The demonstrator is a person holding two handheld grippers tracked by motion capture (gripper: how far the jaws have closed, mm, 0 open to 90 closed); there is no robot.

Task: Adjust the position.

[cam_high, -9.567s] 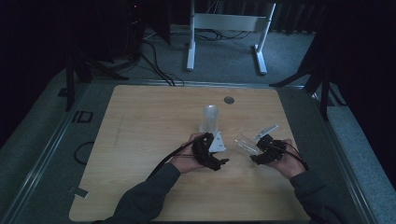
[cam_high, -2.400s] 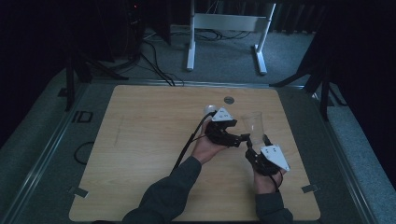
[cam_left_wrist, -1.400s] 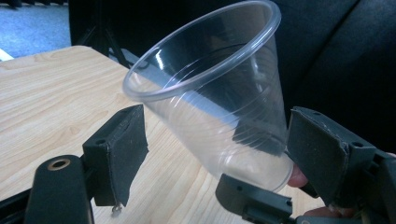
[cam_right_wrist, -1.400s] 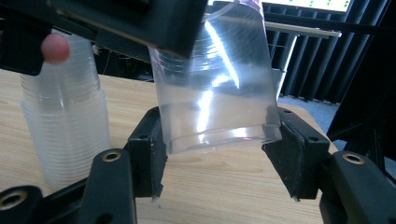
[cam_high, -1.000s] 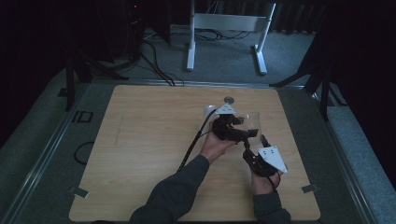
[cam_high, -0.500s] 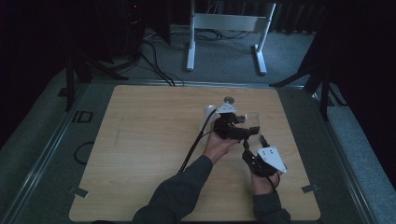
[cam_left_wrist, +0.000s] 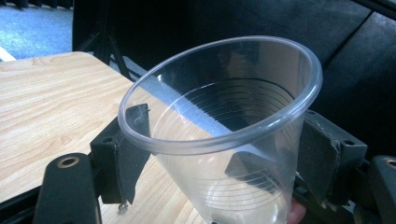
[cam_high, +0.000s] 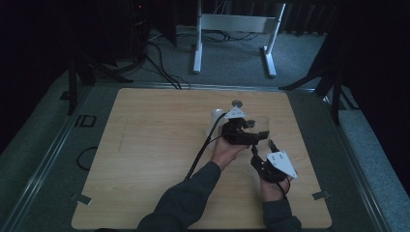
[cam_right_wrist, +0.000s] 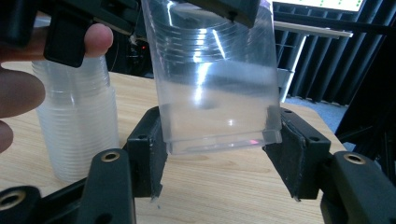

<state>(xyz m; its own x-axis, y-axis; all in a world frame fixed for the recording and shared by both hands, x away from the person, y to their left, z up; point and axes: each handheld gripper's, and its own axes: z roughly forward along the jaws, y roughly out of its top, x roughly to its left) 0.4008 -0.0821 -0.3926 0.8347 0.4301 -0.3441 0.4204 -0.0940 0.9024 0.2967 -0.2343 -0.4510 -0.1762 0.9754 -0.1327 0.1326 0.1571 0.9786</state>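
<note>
A ribbed stack of clear cups [cam_right_wrist: 77, 126] stands on the wooden table [cam_high: 145, 145] just beside our left hand [cam_high: 226, 149], whose thumb blocks part of it. Since a moment ago our left gripper [cam_left_wrist: 219, 154] has barely moved, jaws pinching the clear plastic cup [cam_left_wrist: 224, 135] above the tabletop; our right gripper [cam_right_wrist: 219, 154] sits below its base, jaws spread either side

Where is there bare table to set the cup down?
The table's whole left half lies bare, from its left edge to the forearm. It is crowded right of centre: cup stack, held cup, both grippers, left and right.
</note>
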